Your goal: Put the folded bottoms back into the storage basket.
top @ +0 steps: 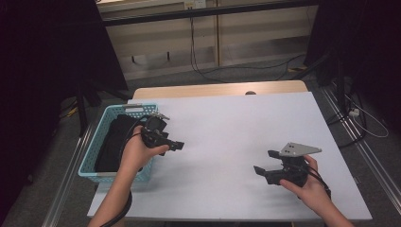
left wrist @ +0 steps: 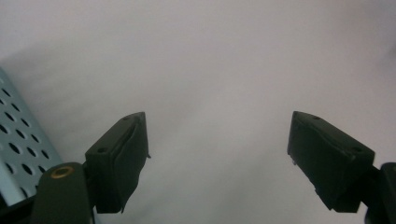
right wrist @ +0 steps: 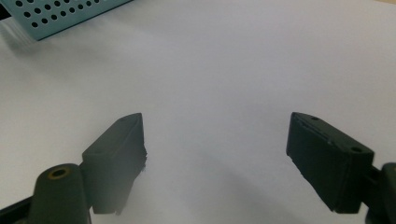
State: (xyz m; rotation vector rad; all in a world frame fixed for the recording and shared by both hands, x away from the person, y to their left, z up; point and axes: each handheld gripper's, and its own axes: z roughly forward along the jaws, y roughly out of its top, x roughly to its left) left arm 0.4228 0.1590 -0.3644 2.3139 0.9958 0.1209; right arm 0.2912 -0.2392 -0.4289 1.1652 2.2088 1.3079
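A light-blue perforated basket (top: 90,152) stands at the table's left edge with dark cloth (top: 113,139) lying inside it. My left gripper (top: 174,144) hovers just right of the basket's near right side and points toward the table's middle. Its jaws are open with nothing between them (left wrist: 217,140), and the basket wall (left wrist: 18,154) is at their left. My right gripper (top: 265,161) is over the near right part of the white table top (top: 222,123), pointing left. Its jaws stand open and empty (right wrist: 215,140), with the basket (right wrist: 60,14) farther off.
A wooden strip (top: 217,89) runs along the table's far edge. Cables (top: 208,71) lie on the floor beyond it, in front of pale cabinets. Metal rails (top: 359,142) flank the table on both sides.
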